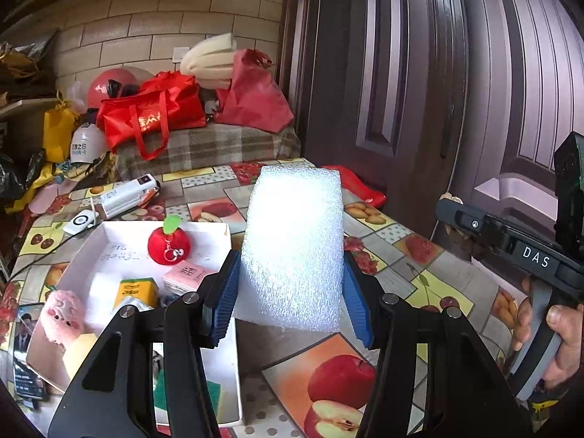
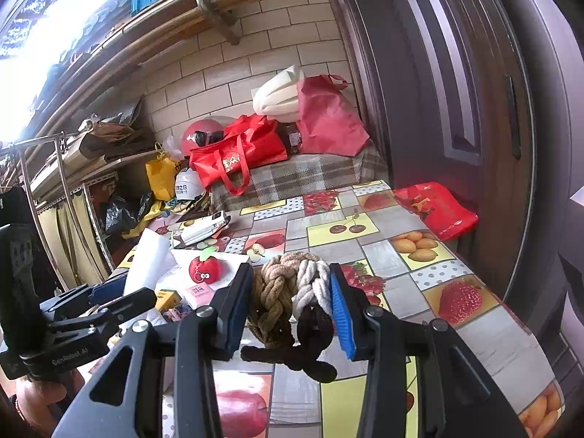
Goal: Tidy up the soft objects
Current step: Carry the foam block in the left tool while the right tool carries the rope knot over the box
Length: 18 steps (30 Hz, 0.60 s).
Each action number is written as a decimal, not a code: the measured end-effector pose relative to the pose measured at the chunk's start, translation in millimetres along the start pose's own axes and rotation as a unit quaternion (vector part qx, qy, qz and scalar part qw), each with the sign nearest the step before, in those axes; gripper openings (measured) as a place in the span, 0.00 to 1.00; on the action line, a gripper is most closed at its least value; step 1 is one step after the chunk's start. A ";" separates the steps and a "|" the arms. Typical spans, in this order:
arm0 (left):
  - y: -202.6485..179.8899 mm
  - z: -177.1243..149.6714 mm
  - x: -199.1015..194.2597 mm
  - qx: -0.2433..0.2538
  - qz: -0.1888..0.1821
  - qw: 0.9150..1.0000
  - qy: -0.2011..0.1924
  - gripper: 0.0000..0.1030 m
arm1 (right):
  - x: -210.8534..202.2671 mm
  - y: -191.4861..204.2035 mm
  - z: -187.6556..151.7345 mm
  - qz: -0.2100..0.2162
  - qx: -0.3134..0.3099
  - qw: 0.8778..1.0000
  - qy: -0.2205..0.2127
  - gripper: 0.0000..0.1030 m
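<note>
While left tongs (image 1: 292,292) clamp white foam block (image 1: 294,244), right tongs (image 2: 290,314) grip braided rope (image 2: 288,299).

white foam block (image 1: 294,244), red plush apple (image 1: 168,245), tan-grey-brown braided rope (image 2: 292,292) — fruit-patterned patchwork tablecloth (image 2: 394,255)

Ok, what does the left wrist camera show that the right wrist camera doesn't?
Only the left wrist view shows the left gripper squeezing the white foam block between its blue pads, plus the pink plush toy in the white box.

Only the right wrist view shows the right gripper clamped on the braided rope, and the metal rack at the left.

Both show the red apple plush in the box, the fruit-print tablecloth and the red tote bag behind.
</note>
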<state>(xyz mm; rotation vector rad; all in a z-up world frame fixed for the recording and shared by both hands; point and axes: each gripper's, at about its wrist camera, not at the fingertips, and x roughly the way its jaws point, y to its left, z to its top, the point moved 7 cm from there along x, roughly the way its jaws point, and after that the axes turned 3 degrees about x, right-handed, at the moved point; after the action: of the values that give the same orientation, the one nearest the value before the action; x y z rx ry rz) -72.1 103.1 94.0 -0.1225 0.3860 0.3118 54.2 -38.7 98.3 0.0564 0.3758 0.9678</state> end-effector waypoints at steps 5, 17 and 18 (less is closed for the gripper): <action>8.0 2.0 -7.4 -0.006 0.007 1.000 -0.009 0.52 | -0.5 5.6 2.3 0.000 -0.004 1.000 -0.004 0.40; 37.0 1.6 -20.1 -0.035 0.022 0.999 -0.021 0.52 | 5.6 29.7 6.7 0.015 -0.024 1.000 -0.001 0.40; 39.1 1.7 -21.2 -0.037 0.023 0.999 -0.021 0.52 | 6.3 31.9 6.9 0.016 -0.026 1.000 -0.001 0.40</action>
<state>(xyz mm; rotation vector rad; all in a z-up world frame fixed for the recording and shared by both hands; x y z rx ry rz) -102.7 134.4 101.5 -0.1796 0.3355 0.3738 34.5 -14.6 109.7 0.0164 0.3490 1.0080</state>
